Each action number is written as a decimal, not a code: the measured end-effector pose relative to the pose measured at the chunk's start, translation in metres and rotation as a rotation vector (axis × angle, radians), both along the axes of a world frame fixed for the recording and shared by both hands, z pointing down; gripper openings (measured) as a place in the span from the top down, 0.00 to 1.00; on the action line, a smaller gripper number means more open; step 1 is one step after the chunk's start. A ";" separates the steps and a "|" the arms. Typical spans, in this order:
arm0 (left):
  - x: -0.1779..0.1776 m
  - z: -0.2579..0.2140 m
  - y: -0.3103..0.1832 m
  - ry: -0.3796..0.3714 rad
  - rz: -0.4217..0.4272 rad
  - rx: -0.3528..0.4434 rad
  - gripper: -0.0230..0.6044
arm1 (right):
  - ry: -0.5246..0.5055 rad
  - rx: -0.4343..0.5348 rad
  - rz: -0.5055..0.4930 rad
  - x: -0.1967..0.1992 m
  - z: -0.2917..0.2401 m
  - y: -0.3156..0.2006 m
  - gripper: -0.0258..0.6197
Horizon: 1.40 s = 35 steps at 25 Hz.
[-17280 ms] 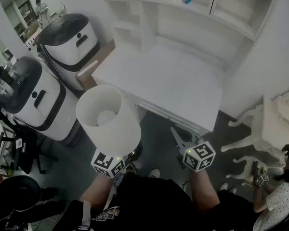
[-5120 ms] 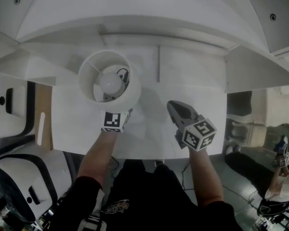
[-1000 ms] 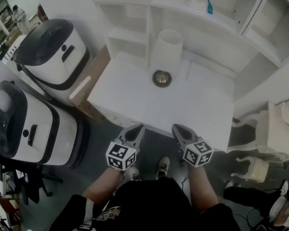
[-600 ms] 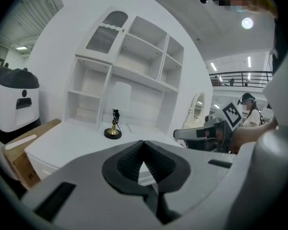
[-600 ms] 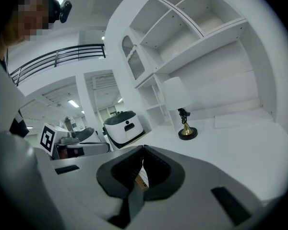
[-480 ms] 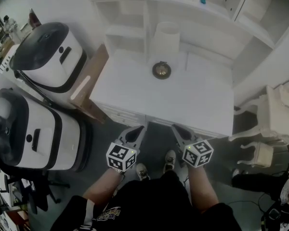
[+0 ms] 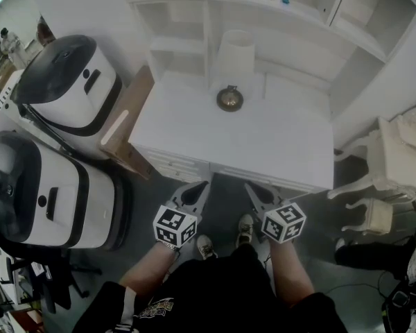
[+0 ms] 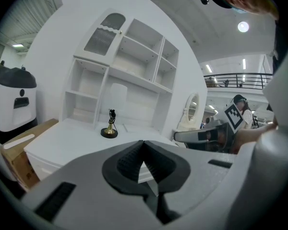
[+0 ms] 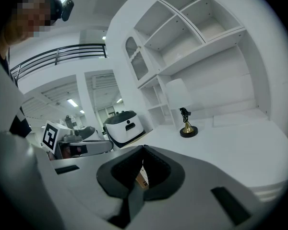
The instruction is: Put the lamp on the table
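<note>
**Location of item.** Find the table lamp [image 7: 235, 53] upright on the white desk [image 7: 263, 148], toward the back edge and just in front of the hutch shelves [image 7: 187, 47]. Find its round brass-coloured base [image 7: 229, 99] flat on the desktop, with bare surface all round it. Judge the task done as things lie.

**Grippers.** Find the left gripper [image 8: 144, 143] with jaws pressed together and nothing between the pads. Find the right gripper [image 9: 143, 149] likewise closed and empty. Locate both low, in front of the desk's near edge, well apart from the lamp and touching nothing.

**Handling assessment (judgement only).**
- Weight: expect a light item, top-heavy, given a wide pale shade [image 9: 178, 96] over a thin stem [image 9: 186, 121] and a small base.
- Stiffness: treat the shade as thin and easily dented. Do not clamp it.
- Fragility: assume a bulb inside the shade. Avoid knocks and tilting.
- Surface: expect the polished base to be smooth and prone to sliding on the painted top.
- Dark fitting or cord bunched at the top of the stem: cannot tell which. Keep the jaws off it.

**Recommended hold.** Take the stem between base and shade, jaws square across it, and lift straight up. Steady at the base rim with the second gripper if needed.
</note>
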<state>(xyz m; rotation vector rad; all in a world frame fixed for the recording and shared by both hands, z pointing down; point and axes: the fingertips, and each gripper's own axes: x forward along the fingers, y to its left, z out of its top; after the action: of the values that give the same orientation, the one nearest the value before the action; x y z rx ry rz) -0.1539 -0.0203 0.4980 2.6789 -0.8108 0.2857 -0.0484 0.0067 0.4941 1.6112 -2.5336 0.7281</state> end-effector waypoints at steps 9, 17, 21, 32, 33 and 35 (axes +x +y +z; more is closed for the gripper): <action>-0.012 -0.005 0.005 -0.007 -0.002 0.007 0.95 | -0.008 0.009 -0.019 -0.015 -0.003 0.002 0.92; -0.020 -0.003 0.006 -0.009 -0.014 0.005 0.95 | -0.006 0.003 -0.032 -0.023 0.001 0.003 0.92; -0.021 -0.002 0.007 -0.006 -0.009 0.006 0.95 | -0.001 0.001 -0.033 -0.025 0.001 0.003 0.92; -0.020 0.001 0.003 -0.006 -0.010 -0.005 0.95 | 0.002 -0.003 -0.037 -0.024 0.002 -0.004 0.92; -0.020 0.002 0.003 -0.006 -0.012 -0.006 0.95 | 0.002 -0.003 -0.038 -0.024 0.003 -0.004 0.92; -0.020 0.003 0.002 -0.005 -0.013 -0.010 0.95 | -0.001 -0.005 -0.037 -0.023 0.003 -0.006 0.92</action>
<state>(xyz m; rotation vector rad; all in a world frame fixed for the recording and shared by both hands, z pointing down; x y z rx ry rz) -0.1739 -0.0185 0.5009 2.6635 -0.8256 0.2925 -0.0718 0.0010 0.4974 1.5580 -2.5529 0.7310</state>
